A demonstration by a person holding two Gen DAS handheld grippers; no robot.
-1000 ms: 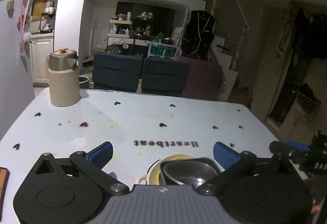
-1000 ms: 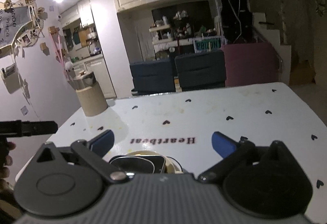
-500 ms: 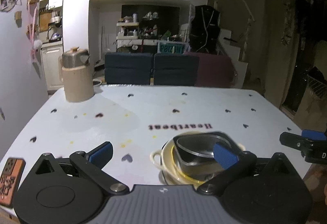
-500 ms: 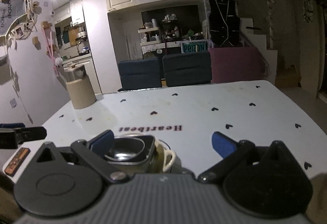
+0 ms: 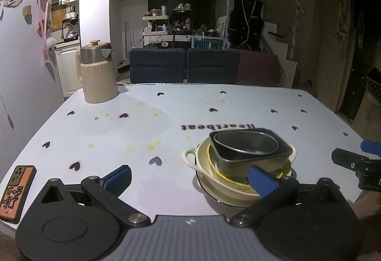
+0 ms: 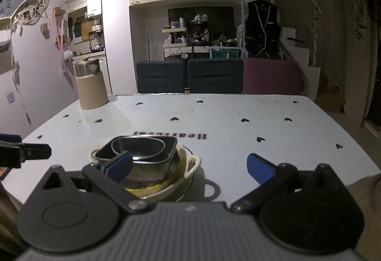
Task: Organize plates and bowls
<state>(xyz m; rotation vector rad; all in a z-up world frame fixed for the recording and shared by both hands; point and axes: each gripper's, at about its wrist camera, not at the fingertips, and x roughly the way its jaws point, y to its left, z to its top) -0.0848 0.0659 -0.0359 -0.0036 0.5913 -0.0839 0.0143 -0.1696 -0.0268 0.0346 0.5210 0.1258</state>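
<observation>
Two hand-held grippers in play, both pulled back from the stack versus a second ago: more bench visible in both views now, and the stack sits further out in front. I read that as the nesting being done, or nearly so.

Left to right in the left wrist view: orange phone (image 5: 16, 192) at the near left bench (image 5: 214, 104) edge, beige jug (image 5: 98, 75) at the far left corner, then the stack right of centre.

Stack: dark metal square dish (image 5: 250, 151) sits tilted inside the cream two-handled bowl (image 5: 202, 165), with a yellow rim showing between them, and what looks like a plate underneath. It's near my edge of the bench.

Left hand-held gripper (image 5: 190, 177): wide open, holding nothing; its right pad overlaps the bowl in view, contact unclear.

Right hand-held gripper (image 6: 189, 165): wide open, empty; its left pad is in front of the dish, and I can't tell if it touches.
</observation>
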